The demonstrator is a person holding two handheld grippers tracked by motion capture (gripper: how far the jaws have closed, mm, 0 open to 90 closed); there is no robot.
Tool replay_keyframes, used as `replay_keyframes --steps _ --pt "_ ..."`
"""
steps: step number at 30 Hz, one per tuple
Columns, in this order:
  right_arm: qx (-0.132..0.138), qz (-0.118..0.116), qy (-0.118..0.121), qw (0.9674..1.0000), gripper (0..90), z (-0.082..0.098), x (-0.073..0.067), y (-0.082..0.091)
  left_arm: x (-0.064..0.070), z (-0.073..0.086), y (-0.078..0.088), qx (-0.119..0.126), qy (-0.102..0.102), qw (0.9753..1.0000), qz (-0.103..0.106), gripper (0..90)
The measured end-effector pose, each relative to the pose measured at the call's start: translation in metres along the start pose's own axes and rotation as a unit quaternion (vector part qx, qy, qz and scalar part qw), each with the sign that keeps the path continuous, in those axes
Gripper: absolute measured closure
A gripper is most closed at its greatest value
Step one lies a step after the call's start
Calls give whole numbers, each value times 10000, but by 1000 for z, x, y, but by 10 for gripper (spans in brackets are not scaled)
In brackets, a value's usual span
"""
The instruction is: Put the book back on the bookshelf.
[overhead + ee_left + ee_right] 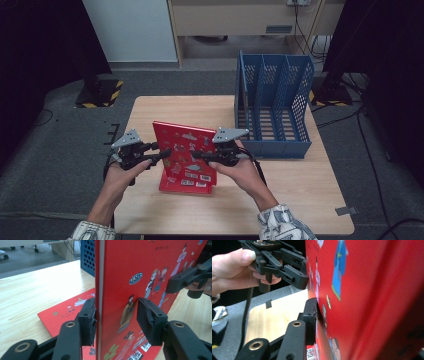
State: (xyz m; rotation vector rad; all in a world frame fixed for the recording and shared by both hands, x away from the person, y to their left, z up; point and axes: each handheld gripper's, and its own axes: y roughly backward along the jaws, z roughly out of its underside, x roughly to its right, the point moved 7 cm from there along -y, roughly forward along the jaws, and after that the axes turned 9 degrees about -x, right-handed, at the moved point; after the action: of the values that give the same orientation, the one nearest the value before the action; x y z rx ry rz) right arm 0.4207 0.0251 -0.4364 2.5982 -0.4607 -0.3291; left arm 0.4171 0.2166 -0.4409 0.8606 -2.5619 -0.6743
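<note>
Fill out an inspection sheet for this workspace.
Surface: light wooden table.
Job's things: red illustrated picture book stands upright, a red cover flat beneath it; empty blue perforated plastic file rack at the far right.
Clutter: grey tape scrap at the table's near right corner.
Grippers: left tool and right tool straddle the book's side edges; grip unclear.
Cables: black cable trails from right tool.
Surroundings: grey carpet, hazard-striped stand base.

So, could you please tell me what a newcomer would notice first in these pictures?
A red book stands upright mid-table, its cover opened out and lying flat on the wood. The left gripper and right gripper flank it from either side, with the left one's jaws astride its edge. Behind it, at the table's far right corner, sits a blue file rack.
</note>
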Motion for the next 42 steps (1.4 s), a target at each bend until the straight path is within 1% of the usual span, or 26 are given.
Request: replay_keyframes --steps 1,3,4,7,8,10,16,21,22,25,26,28,31,32,36,40,42 --pt "15 43 16 10000 691 0 0 1 0 0 0 7 4 10000 -9 502" --pt "174 140 13 9997 666 -4 1 5 1 0 -1 25 7 10000 -33 500" --pt "174 140 13 9997 666 -4 1 5 0 0 -1 40 22 10000 -37 500" --pt "320 185 31 9993 636 -8 3 11 0 1 -2 101 76 9999 -51 502" --pt "320 185 31 9993 636 -8 3 11 0 1 -2 101 76 9999 -51 502" --pt "329 185 -1 9993 608 -9 2 12 0 1 -2 141 81 9998 -74 500" --pt "363 187 27 9992 557 -13 1 11 0 2 -3 214 22 9997 -118 494" --pt "387 271 115 9988 491 -17 -2 11 2 3 -4 232 -57 9995 -204 480" --pt "402 280 144 9987 478 -18 -2 11 2 4 -4 249 -41 9995 -211 479" --pt "448 214 183 9986 454 -20 -4 13 2 4 -4 313 -28 9992 -241 479" --pt "469 172 173 9986 455 -20 -4 14 2 5 -4 332 -17 9991 -247 479" --pt "473 172 202 9985 472 -21 -5 14 2 5 -5 370 -15 9990 -256 477" --pt "517 187 215 9983 530 -23 -5 15 2 5 -6 422 -21 9987 -283 473" --pt "542 215 220 9981 563 -23 -5 16 2 5 -6 434 -30 9986 -297 471" --pt "655 255 219 9973 624 -27 -6 18 3 5 -7 453 -53 9984 -329 465" --pt "632 304 258 9972 643 -26 -8 18 3 5 -7 434 -87 9985 -337 464" --pt "691 294 259 9968 645 -28 -9 18 4 5 -6 439 -83 9984 -333 464"
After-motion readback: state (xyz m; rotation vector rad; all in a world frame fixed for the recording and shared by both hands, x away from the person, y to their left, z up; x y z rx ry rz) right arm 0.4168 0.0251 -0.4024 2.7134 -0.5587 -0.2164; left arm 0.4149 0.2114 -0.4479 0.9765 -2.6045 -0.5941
